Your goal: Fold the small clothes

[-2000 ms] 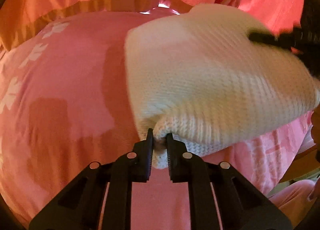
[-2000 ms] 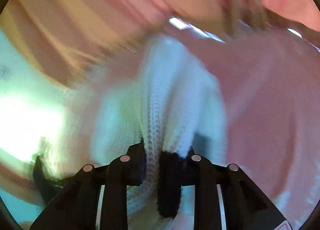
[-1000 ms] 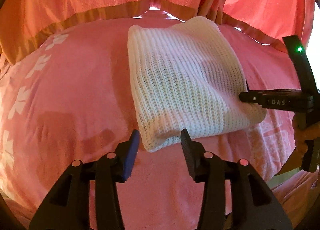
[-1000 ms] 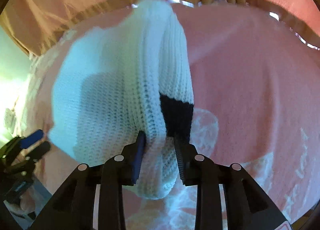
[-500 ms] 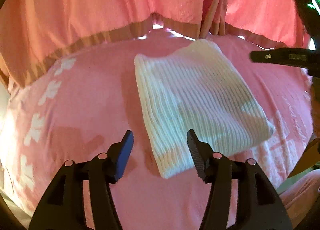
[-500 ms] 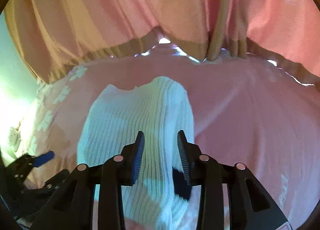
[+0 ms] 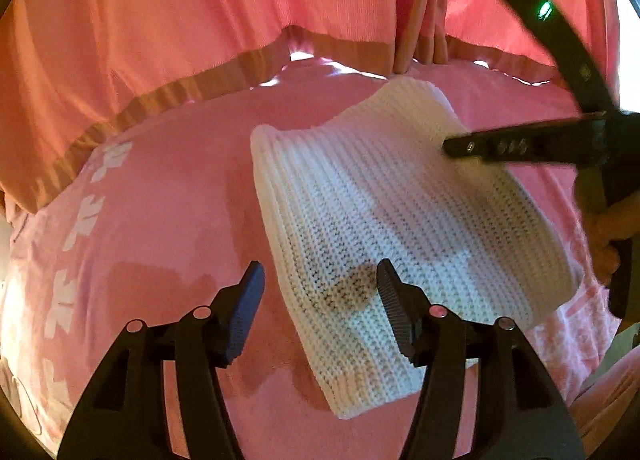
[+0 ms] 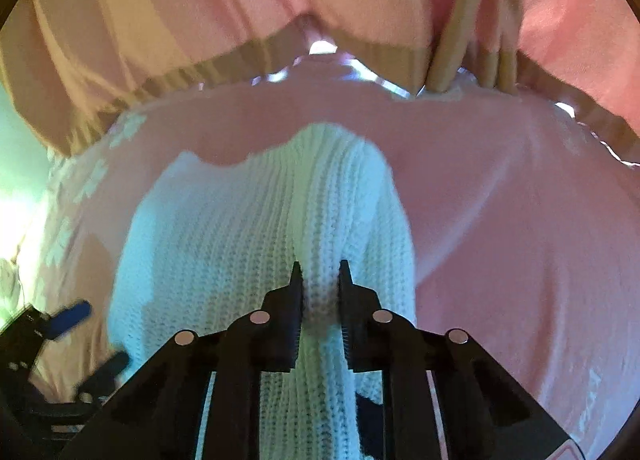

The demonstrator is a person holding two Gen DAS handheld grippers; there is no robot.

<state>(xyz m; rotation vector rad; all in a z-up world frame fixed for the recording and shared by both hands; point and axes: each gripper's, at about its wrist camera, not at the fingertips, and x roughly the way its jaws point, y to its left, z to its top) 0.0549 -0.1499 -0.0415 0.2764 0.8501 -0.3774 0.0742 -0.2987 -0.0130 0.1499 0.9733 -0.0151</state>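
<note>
Pink bedspread [image 7: 168, 219] under folded white knit [image 7: 400, 227]; left gripper [image 7: 320, 300] wide, right gripper [image 8: 319, 292] narrow, its grasp unclear.

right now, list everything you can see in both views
knit: one, white, folded, lying on the sheet
sheet: one, pink with white flower prints along its left side, under the knit
curtain: pink with a tan hem, hanging behind the sheet
left gripper: black, jaws wide open over the knit's near end
right gripper: black, jaws narrow with a ridge of knit between them; grip uncertain
hand: one, holding the right gripper's handle, right edge
</note>
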